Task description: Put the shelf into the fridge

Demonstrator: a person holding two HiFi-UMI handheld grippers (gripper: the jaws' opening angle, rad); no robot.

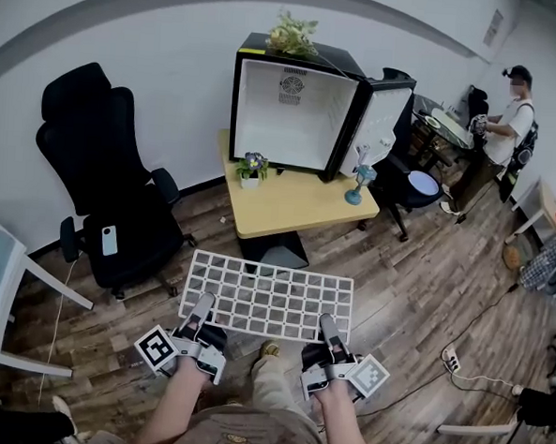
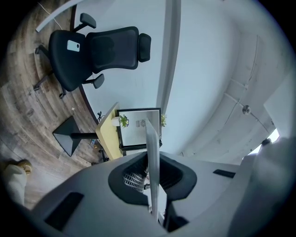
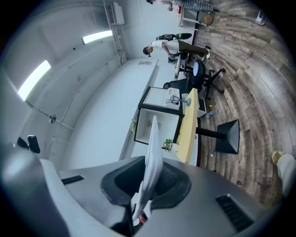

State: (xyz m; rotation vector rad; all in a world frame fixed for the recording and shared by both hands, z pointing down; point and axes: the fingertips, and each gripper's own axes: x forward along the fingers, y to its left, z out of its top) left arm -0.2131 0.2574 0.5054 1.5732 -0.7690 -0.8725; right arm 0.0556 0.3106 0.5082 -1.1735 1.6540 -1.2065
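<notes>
The fridge (image 1: 293, 123) stands open on the desk (image 1: 288, 206), door (image 1: 378, 129) swung right; the way into its white cavity passes over bare desk top between a small potted plant (image 1: 252, 168) at left and a blue ornament (image 1: 358, 182) at right, a black office chair (image 1: 111, 187) well aside.

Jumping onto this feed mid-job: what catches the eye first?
The white wire shelf dominates, held flat low in the head view, with the left hand-held gripper and right hand-held gripper clamped on its near edge. Straight beyond it, the small fridge stands with its door open on the yellow table.
</notes>
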